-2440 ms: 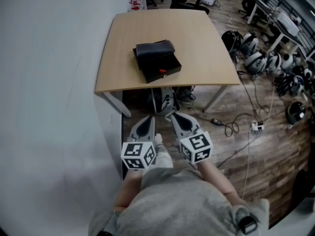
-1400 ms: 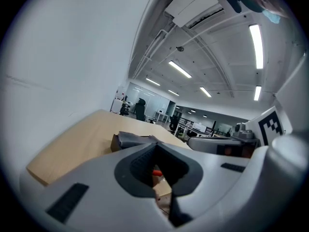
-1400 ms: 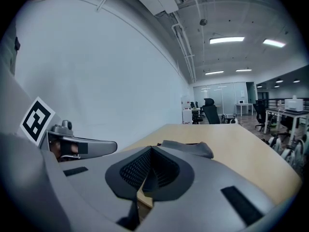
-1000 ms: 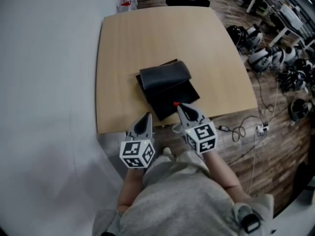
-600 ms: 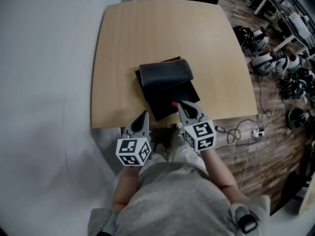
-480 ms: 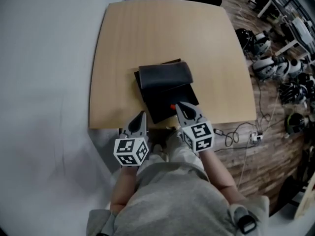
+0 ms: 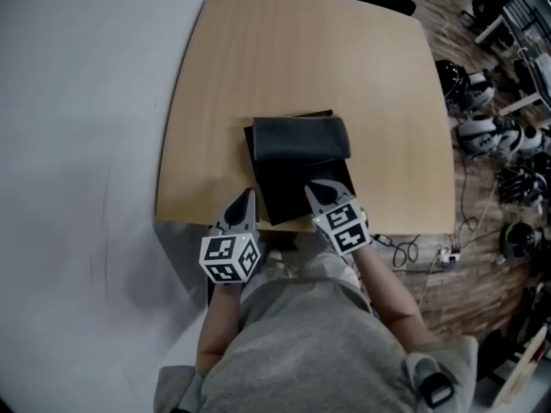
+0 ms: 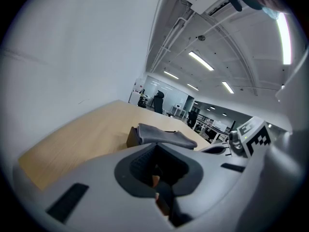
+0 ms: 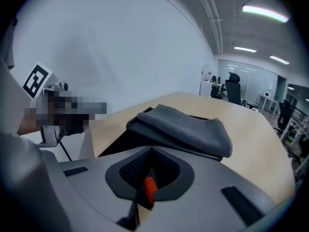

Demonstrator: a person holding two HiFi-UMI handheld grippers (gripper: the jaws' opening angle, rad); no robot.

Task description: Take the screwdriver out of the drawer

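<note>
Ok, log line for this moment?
left gripper: shut, near table edge | right gripper: shut, at black box front | screwdriver: not visible

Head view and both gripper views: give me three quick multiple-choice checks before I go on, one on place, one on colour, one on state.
1. Where does the black box stand on the table?
A. On the near half, just ahead of the left gripper and the right gripper
B. At the far edge
C. Hanging off the right side

2. What colour is the folded cloth on top of the box?
A. White
B. Dark grey
C. Yellow

3. How do the right gripper's jaws stand?
A. Wide apart
B. Shut together
C. Clamped on the cloth

Answers:
1. A. The head view shows the box close to the near edge, with both grippers' tips at it.
2. B. The cloth is dark grey in all three views.
3. B. The right gripper view shows the jaws meeting, and the cloth lies beyond them. A red sliver shows at the gap.
</note>
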